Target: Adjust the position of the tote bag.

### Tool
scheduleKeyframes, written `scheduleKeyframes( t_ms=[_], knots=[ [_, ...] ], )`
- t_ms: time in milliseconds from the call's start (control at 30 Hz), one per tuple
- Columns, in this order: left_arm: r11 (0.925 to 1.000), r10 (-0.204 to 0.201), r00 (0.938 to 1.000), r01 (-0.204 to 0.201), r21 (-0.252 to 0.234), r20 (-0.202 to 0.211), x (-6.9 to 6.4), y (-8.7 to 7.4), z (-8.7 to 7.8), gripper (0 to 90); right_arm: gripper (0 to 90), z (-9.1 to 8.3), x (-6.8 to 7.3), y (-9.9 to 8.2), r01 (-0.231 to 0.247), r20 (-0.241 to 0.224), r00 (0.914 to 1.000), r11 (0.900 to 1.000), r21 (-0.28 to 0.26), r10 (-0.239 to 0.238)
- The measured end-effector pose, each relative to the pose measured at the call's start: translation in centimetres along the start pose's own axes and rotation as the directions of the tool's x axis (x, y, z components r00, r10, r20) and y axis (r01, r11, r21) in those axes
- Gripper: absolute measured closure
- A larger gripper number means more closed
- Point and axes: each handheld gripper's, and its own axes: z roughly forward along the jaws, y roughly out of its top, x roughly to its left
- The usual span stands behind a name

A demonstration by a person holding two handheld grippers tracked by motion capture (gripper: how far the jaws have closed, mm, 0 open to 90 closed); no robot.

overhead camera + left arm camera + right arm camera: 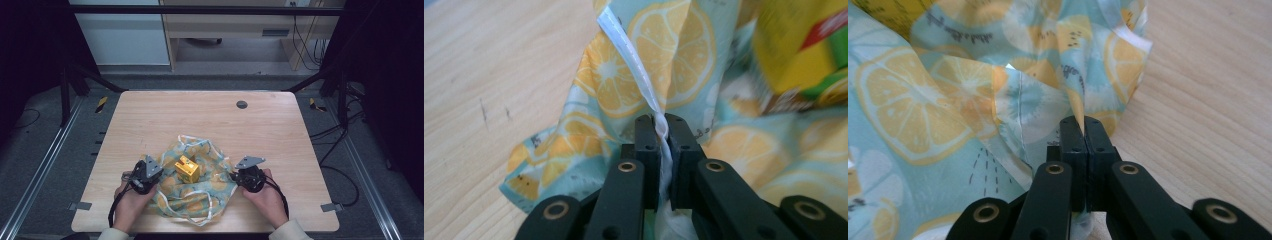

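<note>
So there's this lemon-print cloth (192,187) crumpled on the near-middle of the wooden table (150,120), with a little yellow box (187,169) sitting on top of it. The left gripper (659,125) is clamped tight on the cloth's white-trimmed edge at its left side. The right gripper (1084,127) has its jaws pinched together on a fold at the cloth's right edge.
</note>
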Motion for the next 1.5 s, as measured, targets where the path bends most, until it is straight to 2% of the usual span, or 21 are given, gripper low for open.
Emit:
scheduleKeyframes(
  t_ms=[200, 300, 367, 500, 633, 800, 867, 1067, 1133, 1200, 1267, 1300, 1400, 1500],
  knots=[
    [0.9998, -0.003, 0.9999, 0.003, 0.021, -0.015, 0.7, -0.2, 0.1, 86.3, 90.0, 0.9, -0.4, -0.2, 0.003, 0.011, 0.9999, 0.9991, 0.042, -0.003],
    [0.9992, 0.018, 0.9990, -0.017, 0.035, -0.041, 0.9, -0.2, 0.0, 86.3, 90.0, 0.9, -0.7, -0.2, 0.018, 0.039, 0.9990, 0.9981, 0.059, -0.020],
    [0.9994, 0.007, 0.9987, -0.005, 0.033, -0.051, 0.9, -0.3, -0.1, 86.4, 90.0, 0.9, -0.8, -0.3, 0.030, 0.052, 0.9981, 0.9972, 0.068, -0.034],
    [0.9979, 0.026, 0.9954, -0.020, 0.062, -0.092, 1.4, -0.4, -0.3, 86.5, 90.0, 0.8, -1.0, -0.4, 0.029, 0.067, 0.9972, 0.9965, 0.079, -0.034],
    [0.9983, 0.014, 0.9956, -0.009, 0.058, -0.093, 1.7, -0.4, -0.3, 86.4, 90.0, 0.7, -1.4, -0.5, 0.026, 0.077, 0.9965, 0.9966, 0.079, -0.032],
    [0.9983, 0.011, 0.9950, -0.005, 0.057, -0.099, 1.9, -0.4, -0.3, 86.4, 90.0, 0.7, -2.0, -0.6, 0.022, 0.073, 0.9969, 0.9968, 0.077, -0.027],
    [0.9986, 0.008, 0.9948, -0.003, 0.053, -0.102, 2.0, -0.4, -0.5, 86.3, 90.0, 0.7, -2.2, -0.6, 0.008, 0.063, 0.9979, 0.9977, 0.067, -0.012],
    [0.9991, -0.011, 0.9947, 0.015, 0.039, -0.103, 2.5, -0.5, -0.9, 86.6, 90.0, 0.5, -2.0, -0.7, 0.010, 0.086, 0.9961, 0.9975, 0.070, -0.017],
    [0.9993, -0.015, 0.9958, 0.018, 0.032, -0.091, 2.5, -0.5, -1.0, 86.2, 90.0, 0.4, -2.0, -0.7, 0.008, 0.083, 0.9965, 0.9977, 0.067, -0.013],
    [0.9998, -0.015, 0.9963, 0.016, 0.012, -0.084, 2.5, -0.3, -1.3, 84.0, 89.0, 0.4, -2.0, -0.8, 0.016, 0.067, 0.9976, 0.9982, 0.057, -0.020],
    [0.9990, -0.020, 0.9960, 0.017, -0.041, -0.087, 2.4, 0.0, -1.9, 76.8, 79.1, 0.2, -1.8, -0.7, 0.027, 0.048, 0.9984, 0.9989, 0.038, -0.029],
    [0.9973, -0.026, 0.9951, 0.019, -0.072, -0.096, 2.3, 0.1, -2.4, 70.8, 73.3, 0.0, -1.6, -0.6, 0.031, 0.056, 0.9979, 0.9991, 0.028, -0.033],
    [0.9862, -0.059, 0.9933, 0.043, -0.160, -0.100, 2.0, 0.3, -3.9, 55.5, 55.3, -0.8, -1.2, -0.1, 0.045, 0.056, 0.9975, 0.9985, -0.032, -0.044],
    [0.9717, -0.086, 0.9943, 0.069, -0.226, -0.063, 1.5, 0.2, -5.3, 52.2, 46.1, -1.5, -0.7, 0.8, 0.052, 0.061, 0.9971, 0.9941, -0.096, -0.046]
  ],
)
